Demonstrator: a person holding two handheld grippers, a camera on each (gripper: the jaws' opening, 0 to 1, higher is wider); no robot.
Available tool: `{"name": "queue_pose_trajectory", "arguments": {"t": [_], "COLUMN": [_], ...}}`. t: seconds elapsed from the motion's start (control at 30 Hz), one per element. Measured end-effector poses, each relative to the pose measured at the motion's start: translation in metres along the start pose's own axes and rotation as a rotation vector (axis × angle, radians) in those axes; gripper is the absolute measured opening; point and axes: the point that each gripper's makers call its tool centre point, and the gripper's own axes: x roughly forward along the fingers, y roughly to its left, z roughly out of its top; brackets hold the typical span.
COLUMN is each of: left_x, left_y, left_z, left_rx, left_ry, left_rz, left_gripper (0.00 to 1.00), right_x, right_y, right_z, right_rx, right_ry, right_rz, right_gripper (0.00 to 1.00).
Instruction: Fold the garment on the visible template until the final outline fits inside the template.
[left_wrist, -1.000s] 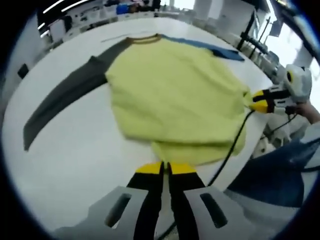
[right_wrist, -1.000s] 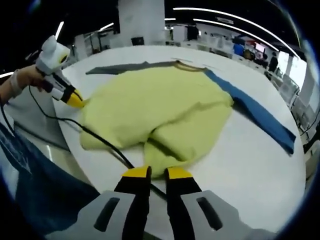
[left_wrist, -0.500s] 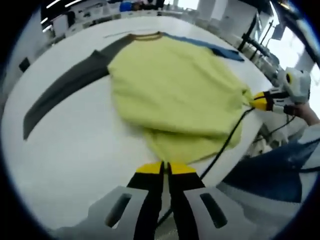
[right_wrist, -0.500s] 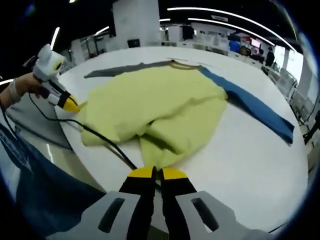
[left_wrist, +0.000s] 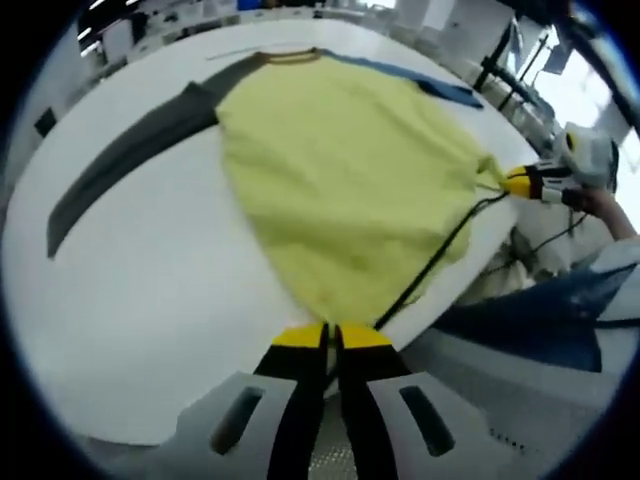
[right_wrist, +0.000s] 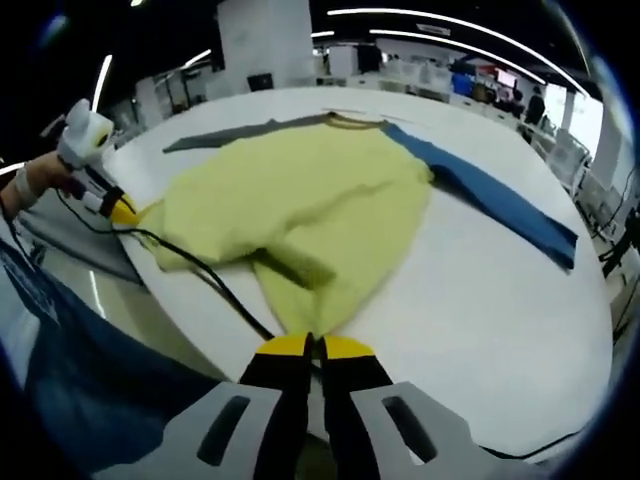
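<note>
Over the last second both grippers have drawn the hem corners of the yellow raglan shirt (left_wrist: 340, 170) back toward the near edge of the white surface (left_wrist: 150, 300), and the bunched fold in its lower body has mostly pulled flat. I judge this to be spreading before folding; no template outline is discernible.

The left gripper (left_wrist: 331, 338) has its jaws closed on the hem at 6 o'clock. The right gripper (right_wrist: 308, 347) likewise pinches the other corner.

The shirt's long axis runs from hem at 6 to collar (right_wrist: 350, 122) at 12. The grey sleeve (left_wrist: 125, 170) trails toward 9 and the blue sleeve (right_wrist: 500, 205) toward 3.
</note>
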Motion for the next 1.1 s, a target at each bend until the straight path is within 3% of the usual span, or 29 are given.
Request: {"name": "queue_pose_trajectory", "arguments": {"t": [0.47,0.8,1.1], "left_x": [-0.009,-0.012,-0.019], "left_y": [0.004,0.003,0.005], "left_z": [-0.015,-0.021,-0.021], "left_rx": [-0.015,-0.002,0.015], "left_ry": [0.046,0.079,0.105], "left_rz": [-0.01,-0.033,-0.055], "left_gripper": [0.0,0.0,0.0], "right_x": [-0.026,-0.026,-0.036], "right_y": [-0.035,-0.034,-0.036], "right_z": [-0.019,-0.024,-0.017], "right_rx": [-0.003,-0.055,-0.078], "right_ry": [0.055,0.11,0.127], "right_rz": [-0.034,0.004,0.055], "right_gripper": [0.03,0.03,0.03]}}
